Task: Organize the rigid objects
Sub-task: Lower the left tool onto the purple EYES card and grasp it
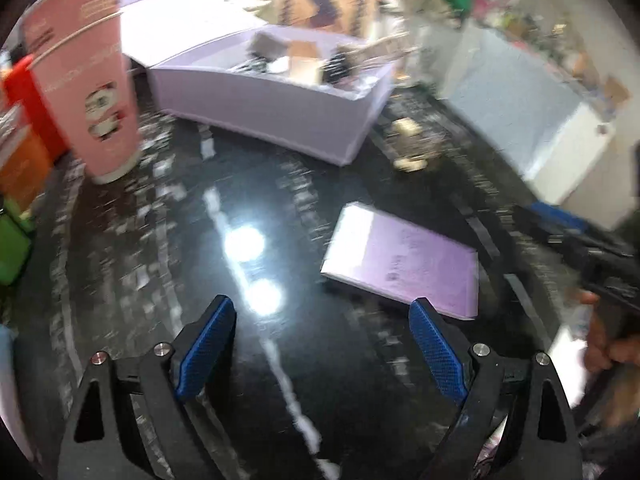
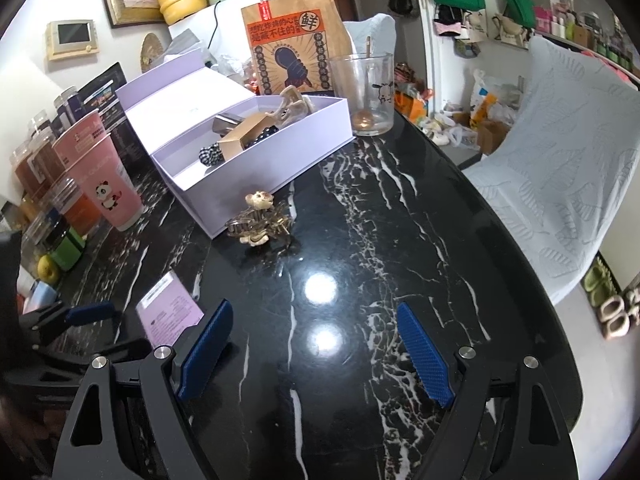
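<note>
An open lilac box stands on the black marble table and holds several small items. A flat lilac booklet lies on the table, just ahead of my left gripper's right finger. A brown hair claw with beige figures lies next to the box's near corner. My left gripper hovers open above bare table, holding nothing; the left wrist view is blurred. My right gripper is open too, with only table between its fingers. The left gripper's blue fingertip shows at the left edge of the right wrist view.
A pink panda cup and several jars line the left side. A glass with a spoon and a paper bag stand behind the box. A covered chair is at the right edge.
</note>
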`<move>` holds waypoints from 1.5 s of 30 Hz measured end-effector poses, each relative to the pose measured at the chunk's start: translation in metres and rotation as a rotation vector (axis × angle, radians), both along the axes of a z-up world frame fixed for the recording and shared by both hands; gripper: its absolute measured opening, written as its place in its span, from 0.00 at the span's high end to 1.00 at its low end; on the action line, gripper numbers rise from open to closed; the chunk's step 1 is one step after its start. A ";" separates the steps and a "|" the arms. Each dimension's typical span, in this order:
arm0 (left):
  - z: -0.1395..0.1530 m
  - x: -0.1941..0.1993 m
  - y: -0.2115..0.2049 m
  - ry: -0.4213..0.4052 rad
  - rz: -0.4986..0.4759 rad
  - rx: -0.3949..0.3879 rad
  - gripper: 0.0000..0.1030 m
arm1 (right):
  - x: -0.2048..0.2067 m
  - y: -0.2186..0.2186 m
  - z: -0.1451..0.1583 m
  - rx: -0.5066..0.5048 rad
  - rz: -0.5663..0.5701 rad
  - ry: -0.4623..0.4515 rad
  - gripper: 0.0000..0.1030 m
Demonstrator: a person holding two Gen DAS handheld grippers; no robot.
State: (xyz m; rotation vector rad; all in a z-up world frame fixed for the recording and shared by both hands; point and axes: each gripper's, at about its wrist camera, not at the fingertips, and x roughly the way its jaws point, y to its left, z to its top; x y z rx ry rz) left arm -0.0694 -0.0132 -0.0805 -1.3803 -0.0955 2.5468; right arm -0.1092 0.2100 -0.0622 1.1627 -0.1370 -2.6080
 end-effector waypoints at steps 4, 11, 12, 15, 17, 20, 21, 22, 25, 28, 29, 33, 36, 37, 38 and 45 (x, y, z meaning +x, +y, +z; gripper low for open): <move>0.008 -0.002 0.011 0.046 -0.073 0.027 0.12 | -0.001 0.002 0.000 -0.009 -0.004 -0.004 0.18; 0.009 -0.022 0.028 0.026 -0.160 0.015 0.12 | -0.001 0.009 -0.001 -0.019 -0.025 -0.007 0.18; 0.008 -0.024 0.029 0.008 -0.163 0.008 0.12 | -0.001 0.011 -0.001 -0.019 -0.030 -0.007 0.18; 0.006 -0.027 0.034 -0.017 -0.197 0.014 0.11 | 0.000 0.016 -0.001 -0.030 -0.046 -0.006 0.18; 0.003 -0.028 0.039 -0.039 -0.219 0.010 0.03 | -0.001 0.019 -0.003 -0.039 -0.055 -0.012 0.18; -0.005 -0.030 0.050 -0.059 -0.241 -0.015 0.01 | -0.002 0.022 -0.005 -0.048 -0.063 -0.023 0.18; -0.006 -0.028 0.054 -0.045 -0.246 -0.052 0.01 | -0.003 0.023 -0.005 -0.050 -0.064 -0.025 0.18; -0.008 -0.028 0.057 -0.044 -0.248 -0.073 0.01 | -0.004 0.023 -0.006 -0.051 -0.065 -0.026 0.18; -0.012 -0.028 0.066 -0.023 -0.255 -0.150 0.00 | -0.005 0.024 -0.006 -0.057 -0.063 -0.028 0.18; -0.013 -0.030 0.067 0.001 -0.241 -0.156 0.00 | -0.007 0.023 -0.007 -0.059 -0.055 -0.030 0.18; -0.013 -0.032 0.066 0.008 -0.230 -0.154 0.00 | -0.008 0.022 -0.008 -0.057 -0.052 -0.030 0.18; -0.014 -0.040 0.061 0.010 -0.182 -0.151 0.00 | -0.011 0.019 -0.008 -0.048 -0.035 -0.032 0.18; -0.013 -0.044 0.057 0.022 -0.156 -0.139 0.04 | -0.015 0.016 -0.007 -0.043 -0.024 -0.030 0.18; -0.011 -0.042 0.054 0.039 -0.143 -0.132 0.08 | -0.017 0.014 -0.007 -0.042 -0.018 -0.031 0.18; -0.011 -0.042 0.052 0.042 -0.141 -0.133 0.10 | -0.019 0.013 -0.007 -0.040 -0.013 -0.032 0.18; -0.009 -0.048 0.021 0.006 -0.078 -0.069 0.10 | -0.036 -0.007 -0.010 -0.019 0.030 -0.044 0.18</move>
